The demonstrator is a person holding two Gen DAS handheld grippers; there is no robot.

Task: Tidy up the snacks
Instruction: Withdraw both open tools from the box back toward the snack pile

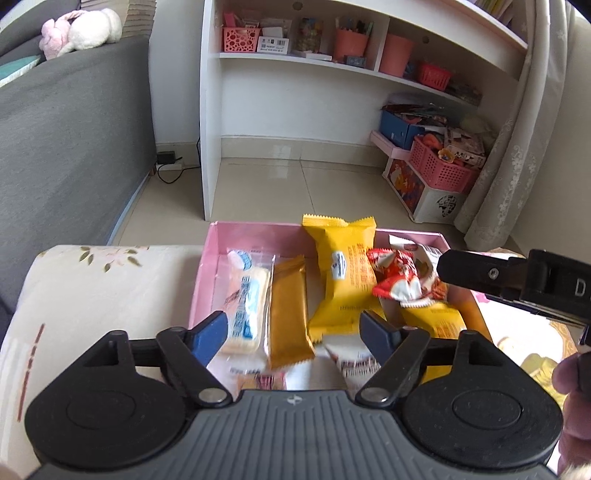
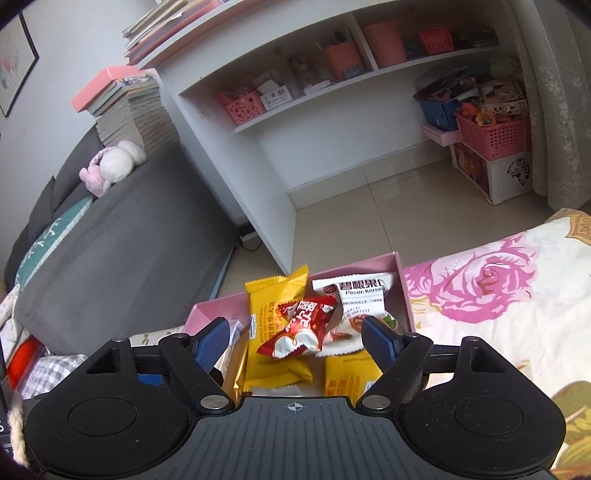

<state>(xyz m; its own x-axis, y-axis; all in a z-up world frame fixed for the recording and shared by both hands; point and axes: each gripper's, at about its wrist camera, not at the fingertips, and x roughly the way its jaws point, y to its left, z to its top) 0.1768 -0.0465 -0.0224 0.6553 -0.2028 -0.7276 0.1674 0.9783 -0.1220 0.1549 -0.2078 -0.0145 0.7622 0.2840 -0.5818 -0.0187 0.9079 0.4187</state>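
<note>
A pink box on the floral bed holds several snack packets. In the left wrist view I see a white-and-blue packet, a gold bar, a tall yellow packet and a red-and-white packet. My left gripper is open, empty, above the box's near side. In the right wrist view the pink box holds the yellow packet, the red packet and a white Pecan Kernel packet. My right gripper is open and empty over the packets; it also shows in the left wrist view.
A grey sofa stands at the left with a plush toy. A white shelf unit with pink baskets stands behind the box. Storage bins and a curtain are at the right. The floral bedspread lies under the box.
</note>
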